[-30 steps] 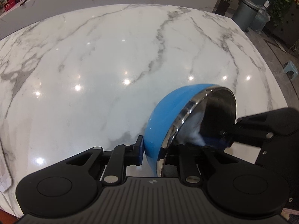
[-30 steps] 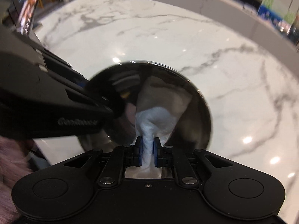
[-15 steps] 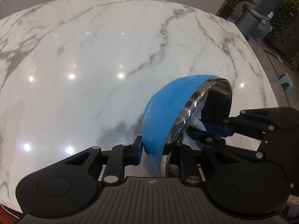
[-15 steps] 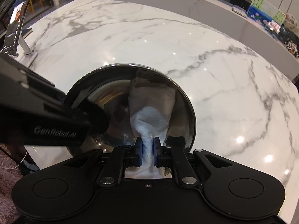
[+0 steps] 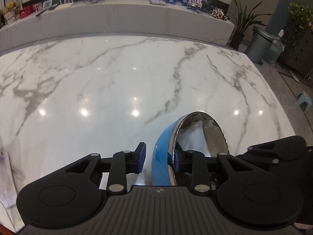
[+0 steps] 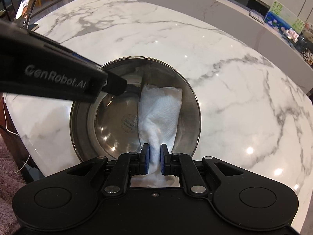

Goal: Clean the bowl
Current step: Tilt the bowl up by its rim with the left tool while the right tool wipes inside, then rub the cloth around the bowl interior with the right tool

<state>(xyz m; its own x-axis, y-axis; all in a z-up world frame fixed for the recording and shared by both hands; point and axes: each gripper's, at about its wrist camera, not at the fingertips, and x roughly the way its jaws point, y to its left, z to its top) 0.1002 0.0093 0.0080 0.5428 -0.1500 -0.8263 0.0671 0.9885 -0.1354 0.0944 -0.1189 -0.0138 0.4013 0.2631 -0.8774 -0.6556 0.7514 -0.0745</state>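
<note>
Here the left gripper [image 5: 159,160] closes around the bowl [image 5: 162,156] rim (left pad apart); the right gripper [image 6: 154,161] clamps tissue [image 6: 159,107] inside.

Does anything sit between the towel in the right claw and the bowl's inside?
Nothing visible does. The paper towel, pinched by the right claw, lies straight on the steel inside of the bowl. The left claw, its jaws closing with the rim between them, reaches in beside the towel, not under it.
</note>
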